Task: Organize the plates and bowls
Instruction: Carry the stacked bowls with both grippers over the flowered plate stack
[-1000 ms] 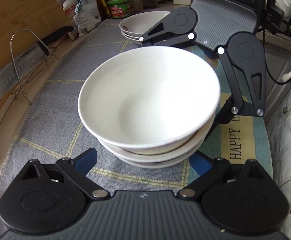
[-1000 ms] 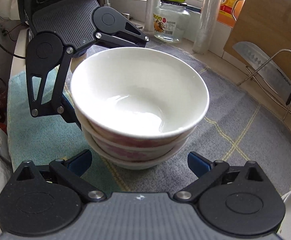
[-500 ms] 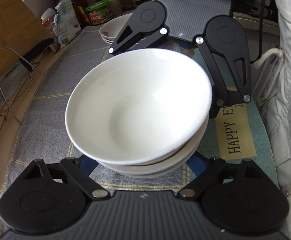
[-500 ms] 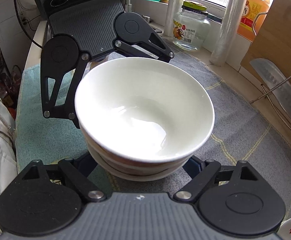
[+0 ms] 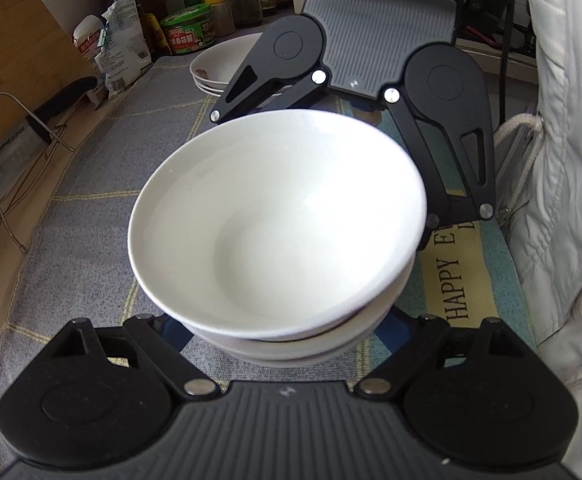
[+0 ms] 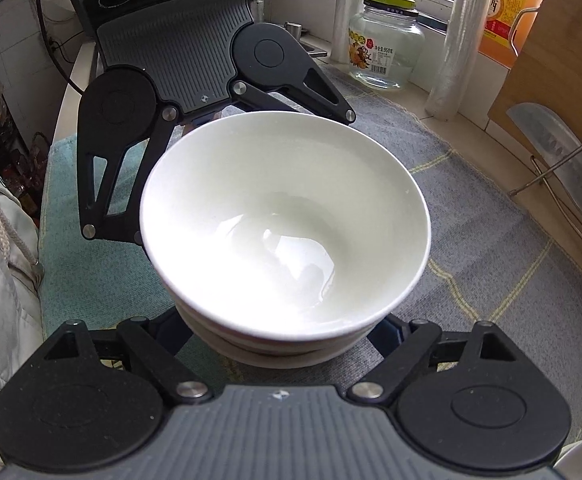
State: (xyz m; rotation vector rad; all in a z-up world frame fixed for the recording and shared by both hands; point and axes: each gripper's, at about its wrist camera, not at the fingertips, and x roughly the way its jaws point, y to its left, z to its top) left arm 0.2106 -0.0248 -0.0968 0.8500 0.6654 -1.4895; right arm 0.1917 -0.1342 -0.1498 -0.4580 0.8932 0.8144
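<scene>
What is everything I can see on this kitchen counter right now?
stack of bowls: three, white, centre of cloth
plates: small stack, white, cloth's far end
cloth: one, grey checked, covering counter
glass jar: one, clear, by window
cleaver: one, steel, against wooden board
jacket: one, white, beside counter
left hand-held gripper: one, black, jaws closing, bowls between them
right hand-held gripper: one, black, pads against bowl stack's base
</scene>
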